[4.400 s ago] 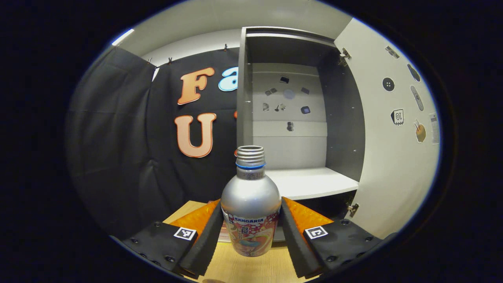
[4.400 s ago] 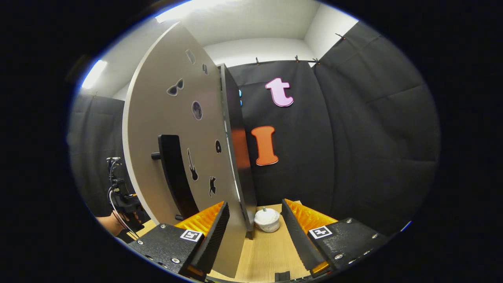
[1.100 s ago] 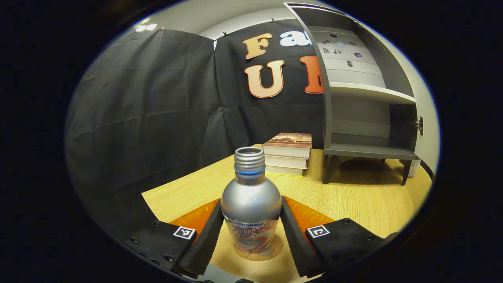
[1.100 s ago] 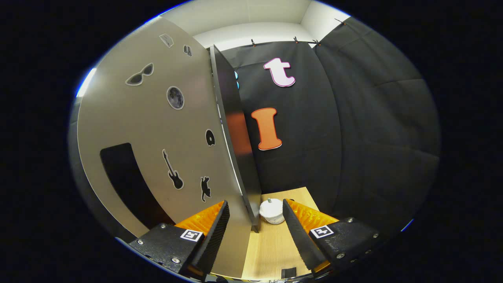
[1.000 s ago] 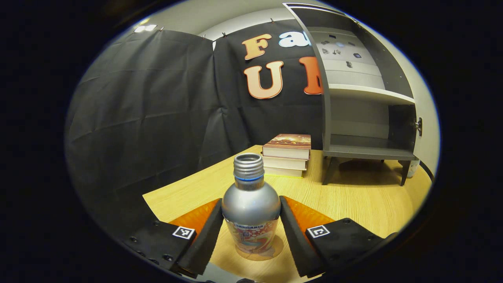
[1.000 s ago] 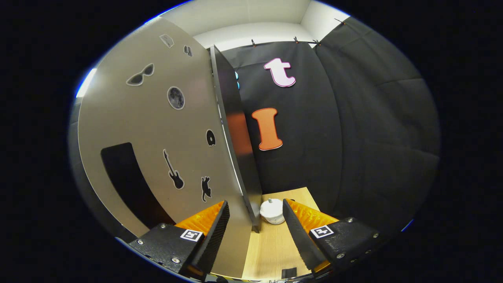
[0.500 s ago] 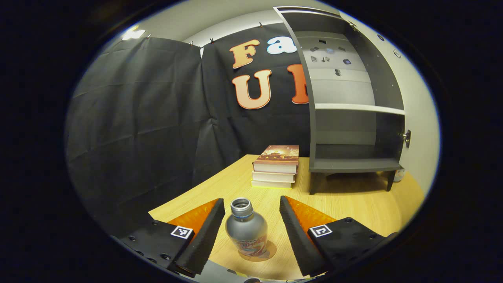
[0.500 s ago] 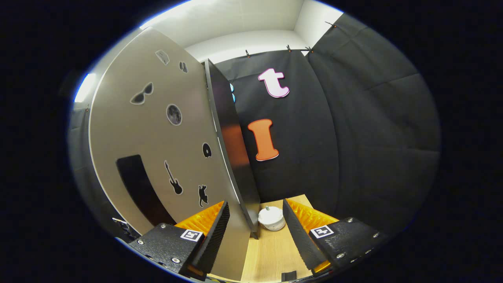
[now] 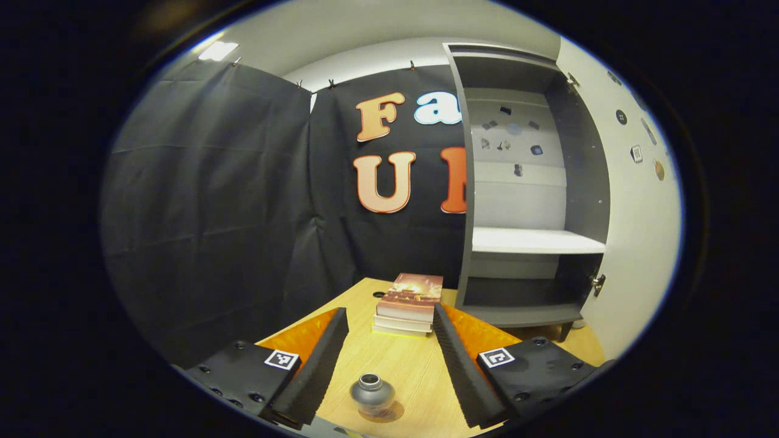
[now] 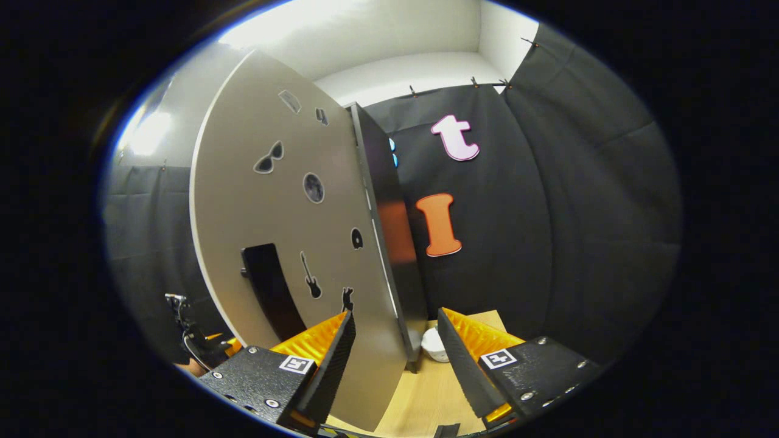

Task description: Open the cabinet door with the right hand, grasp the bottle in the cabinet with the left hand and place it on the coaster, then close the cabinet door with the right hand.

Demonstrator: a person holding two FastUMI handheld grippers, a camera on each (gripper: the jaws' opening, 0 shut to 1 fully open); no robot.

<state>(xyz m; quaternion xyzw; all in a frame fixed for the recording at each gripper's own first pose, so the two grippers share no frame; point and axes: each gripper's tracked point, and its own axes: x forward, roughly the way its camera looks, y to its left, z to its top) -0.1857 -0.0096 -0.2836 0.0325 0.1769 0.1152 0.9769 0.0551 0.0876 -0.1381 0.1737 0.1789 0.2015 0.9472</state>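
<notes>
While both claws gape, left claw [image 9: 389, 365], round metal bottle [image 9: 372, 395], right claw [image 10: 392, 365], flat door [image 10: 286, 243].

The silver bottle [image 9: 372, 394] stands on a pale wood-grain worktop [image 9: 408, 365], beyond it a dark grey cabinet [image 9: 529, 182] whose light grey door [image 10: 292, 243] carries small black stickers.

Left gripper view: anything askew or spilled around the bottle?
Nothing stands out. The bottle stands upright and uncapped on the coaster, no spill visible; left tongs open above it. Cabinet door open.
</notes>
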